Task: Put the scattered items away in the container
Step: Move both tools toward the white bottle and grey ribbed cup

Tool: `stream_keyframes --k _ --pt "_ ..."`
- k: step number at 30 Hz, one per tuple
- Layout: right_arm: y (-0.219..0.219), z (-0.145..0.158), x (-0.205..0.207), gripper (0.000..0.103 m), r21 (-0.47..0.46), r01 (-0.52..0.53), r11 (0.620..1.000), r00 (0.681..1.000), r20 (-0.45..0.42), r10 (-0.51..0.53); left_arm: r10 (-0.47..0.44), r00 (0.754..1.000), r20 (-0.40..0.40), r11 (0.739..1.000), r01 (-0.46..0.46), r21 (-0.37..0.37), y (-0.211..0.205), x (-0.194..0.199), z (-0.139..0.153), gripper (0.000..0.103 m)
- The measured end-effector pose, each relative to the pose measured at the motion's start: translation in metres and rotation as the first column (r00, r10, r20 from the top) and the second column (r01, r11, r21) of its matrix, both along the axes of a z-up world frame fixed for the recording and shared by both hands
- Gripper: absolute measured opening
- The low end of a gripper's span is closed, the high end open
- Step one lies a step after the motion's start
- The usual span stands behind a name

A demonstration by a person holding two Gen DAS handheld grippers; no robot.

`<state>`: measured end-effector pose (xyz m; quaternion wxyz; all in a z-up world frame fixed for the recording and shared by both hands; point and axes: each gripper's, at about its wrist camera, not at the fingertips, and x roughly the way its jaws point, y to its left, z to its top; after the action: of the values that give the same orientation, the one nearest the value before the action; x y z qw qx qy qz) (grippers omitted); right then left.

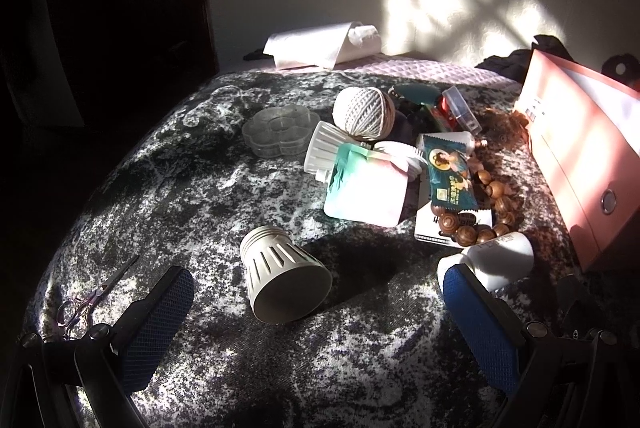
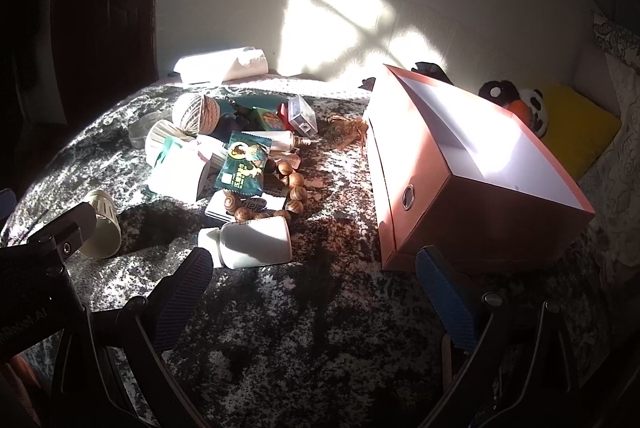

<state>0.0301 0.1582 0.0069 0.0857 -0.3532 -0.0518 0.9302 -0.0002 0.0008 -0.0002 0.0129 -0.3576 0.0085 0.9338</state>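
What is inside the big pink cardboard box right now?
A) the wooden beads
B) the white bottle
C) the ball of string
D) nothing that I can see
D: in the right wrist view the big pink cardboard box shows only bare white inner walls, while the ball of pale string, the brown wooden bead bracelet and the white plastic bottle lying on its side all lie outside it on the dark mottled blanket.

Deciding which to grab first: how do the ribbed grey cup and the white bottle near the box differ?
The ribbed grey cup lies alone, open mouth toward the left gripper; the white bottle is capped, smooth, and touches the wooden beads. The cup tapers; the bottle is straight-sided. Both lie on their sides.
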Motion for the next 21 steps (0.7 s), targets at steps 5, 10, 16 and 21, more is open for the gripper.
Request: stream_keyframes --k 5,10,16,21 --pt "0.001 0.000 -0.001 0.103 -0.002 0.004 1.000 1.000 0.004 -0.004 -0.012 1.000 -0.005 1.000 0.012 -0.013 0.003 -0.001 -0.002 0.103" --pt "0.000 -0.001 -0.001 0.103 0.000 -0.001 1.000 1.000 0.006 0.001 0.001 1.000 -0.001 1.000 -0.001 -0.012 0.002 0.002 -0.001 0.103" --pt "-0.001 -0.002 0.000 0.103 0.002 0.002 1.000 1.000 0.005 -0.002 0.012 1.000 0.009 1.000 -0.012 -0.018 -0.001 0.000 -0.003 0.103" --pt "-0.001 -0.002 0.000 0.103 0.001 0.000 1.000 1.000 0.007 0.000 0.006 1.000 0.020 1.000 -0.005 -0.019 -0.005 -0.001 -0.003 0.103"
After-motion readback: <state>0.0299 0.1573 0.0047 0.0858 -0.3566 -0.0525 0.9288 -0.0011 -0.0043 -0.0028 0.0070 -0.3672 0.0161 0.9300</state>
